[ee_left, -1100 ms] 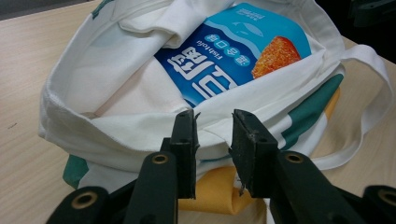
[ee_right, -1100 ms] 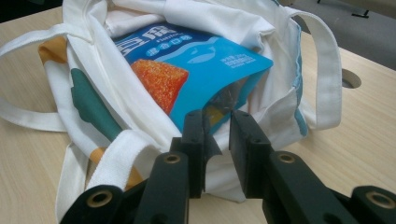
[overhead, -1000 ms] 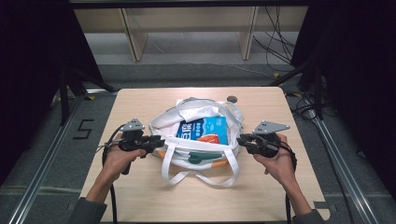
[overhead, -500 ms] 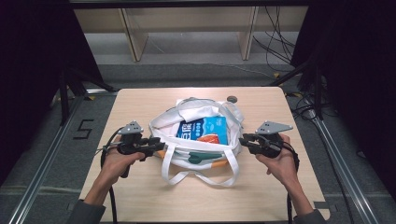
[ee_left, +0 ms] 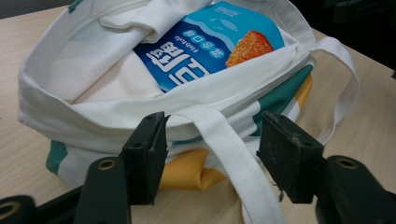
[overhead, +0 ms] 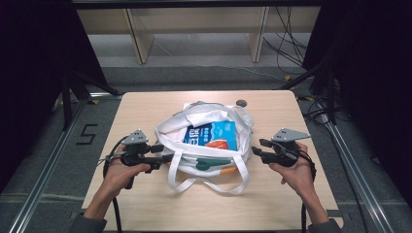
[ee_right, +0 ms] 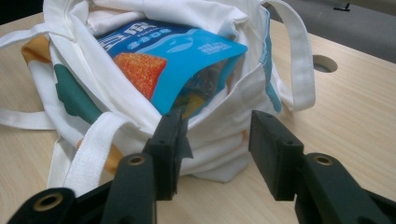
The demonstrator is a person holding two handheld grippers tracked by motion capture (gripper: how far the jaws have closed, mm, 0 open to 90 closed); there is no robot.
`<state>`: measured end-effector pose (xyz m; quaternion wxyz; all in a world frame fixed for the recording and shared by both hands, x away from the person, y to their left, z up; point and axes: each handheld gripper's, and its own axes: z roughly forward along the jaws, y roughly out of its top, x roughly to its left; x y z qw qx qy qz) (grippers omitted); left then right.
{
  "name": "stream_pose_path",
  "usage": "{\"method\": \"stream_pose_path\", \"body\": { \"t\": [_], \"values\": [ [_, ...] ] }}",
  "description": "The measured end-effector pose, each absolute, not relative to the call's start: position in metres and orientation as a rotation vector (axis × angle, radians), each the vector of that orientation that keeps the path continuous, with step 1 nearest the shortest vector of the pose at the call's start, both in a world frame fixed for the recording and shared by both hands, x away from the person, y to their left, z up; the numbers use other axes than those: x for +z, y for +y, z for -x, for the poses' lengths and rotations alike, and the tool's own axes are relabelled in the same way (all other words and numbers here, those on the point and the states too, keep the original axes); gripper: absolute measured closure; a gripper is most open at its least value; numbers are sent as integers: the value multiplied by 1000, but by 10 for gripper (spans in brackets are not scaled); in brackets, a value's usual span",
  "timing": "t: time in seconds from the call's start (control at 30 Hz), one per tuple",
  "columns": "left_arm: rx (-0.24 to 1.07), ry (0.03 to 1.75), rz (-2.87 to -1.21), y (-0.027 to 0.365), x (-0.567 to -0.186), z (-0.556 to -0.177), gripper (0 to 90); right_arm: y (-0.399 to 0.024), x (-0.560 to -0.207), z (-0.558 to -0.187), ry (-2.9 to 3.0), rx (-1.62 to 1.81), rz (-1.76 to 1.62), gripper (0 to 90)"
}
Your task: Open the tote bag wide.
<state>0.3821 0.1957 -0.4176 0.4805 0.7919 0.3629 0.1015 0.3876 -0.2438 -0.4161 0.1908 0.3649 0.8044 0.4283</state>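
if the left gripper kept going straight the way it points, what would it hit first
Most likely the white cloth tote bag: the left gripper, jaws open, points at its near rim, where a white strap lies between them.

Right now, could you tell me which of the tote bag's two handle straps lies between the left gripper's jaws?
The near strap, looping off the front rim towards the person; the far strap lies at the bag's back edge.
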Motion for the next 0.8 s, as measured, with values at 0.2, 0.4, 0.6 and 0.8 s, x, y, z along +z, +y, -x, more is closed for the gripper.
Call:
{"method": "stream_pose_path", "body": {
  "t": [0.2, 0.4, 0.6, 0.8],
  "values": [
    [262, 917, -1919, 198, -420, -382, 357, -244, -419, -385, 2260, 1202, -1065, 475],
    [288, 926, -1913, 199, -424, -377, 314, -246, -422, -381, 2263, 1187, -1051, 409],
    [286, 928, -1920, 204, -428, -369, 297, -247, -426, -376, 2251, 1198, -1070, 371],
    [300, 917, -1931, 201, -433, -360, 275, -251, -430, -369, 2252, 1200, -1071, 347]
  ]
}}
